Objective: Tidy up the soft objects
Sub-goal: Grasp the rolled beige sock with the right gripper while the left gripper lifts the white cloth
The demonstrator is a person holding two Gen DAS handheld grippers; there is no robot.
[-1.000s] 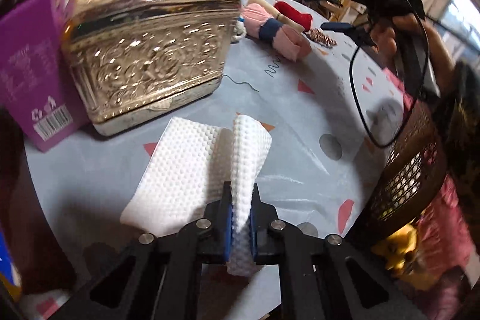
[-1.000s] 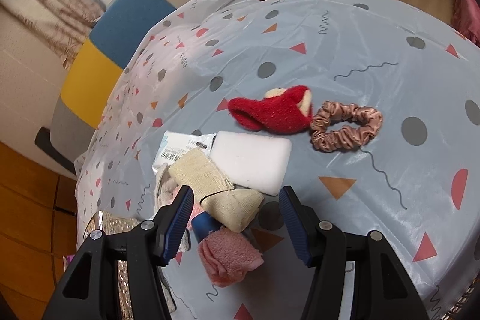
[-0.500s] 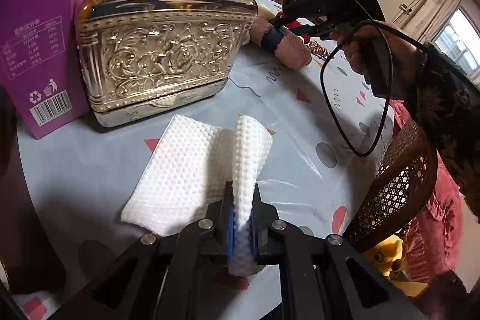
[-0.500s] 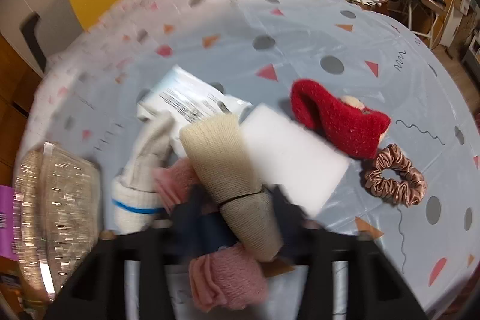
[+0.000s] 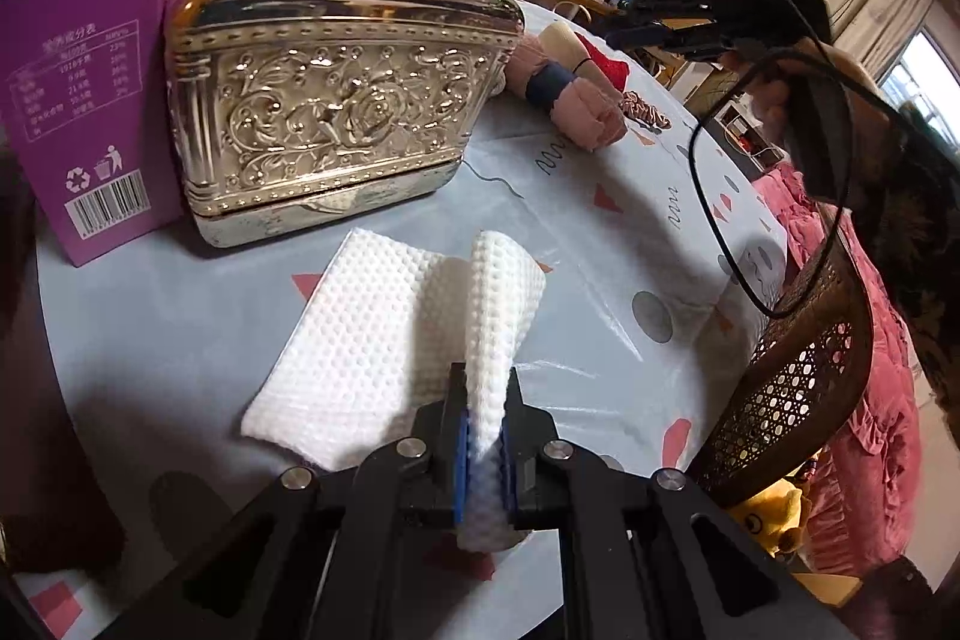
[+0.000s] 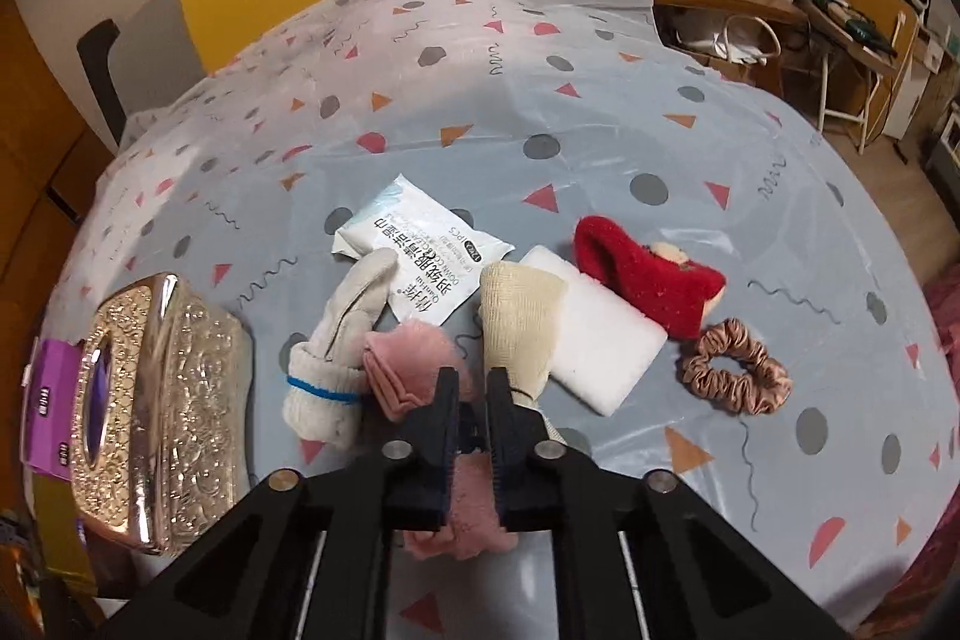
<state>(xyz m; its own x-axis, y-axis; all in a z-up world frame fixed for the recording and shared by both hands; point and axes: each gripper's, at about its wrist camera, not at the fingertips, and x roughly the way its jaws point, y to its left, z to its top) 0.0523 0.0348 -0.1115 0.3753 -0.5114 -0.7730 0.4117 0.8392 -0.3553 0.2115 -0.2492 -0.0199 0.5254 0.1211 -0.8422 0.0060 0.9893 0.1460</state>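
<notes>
My left gripper [image 5: 483, 436] is shut on the raised fold of a white dimpled cloth [image 5: 372, 328], whose other half lies flat on the table. My right gripper [image 6: 473, 388] hovers over a pile of soft things. Its jaws are closing to a narrow slit with nothing gripped between them. Below it lie a pink sock roll [image 6: 408, 364] with a navy band, a beige sock [image 6: 522, 316], a grey-white glove [image 6: 336, 340], a white sponge [image 6: 600, 352], a red sock [image 6: 648, 280] and a pink scrunchie [image 6: 735, 367]. In the left wrist view a hand holds the right gripper [image 5: 648, 34] above the pink sock roll [image 5: 576, 112].
A gold embossed tissue box [image 5: 336, 88] and a purple carton [image 5: 78, 112] stand just beyond the cloth. A wipe packet [image 6: 414, 244] lies behind the pile. A wicker chair back [image 5: 798, 376] rises at the table's right edge. A patterned plastic cover [image 6: 540, 100] spreads over the table.
The right gripper's jaws went from wide open to almost touching while it rolled and shifted over the sock pile. The left gripper kept its hold on the cloth without moving.
</notes>
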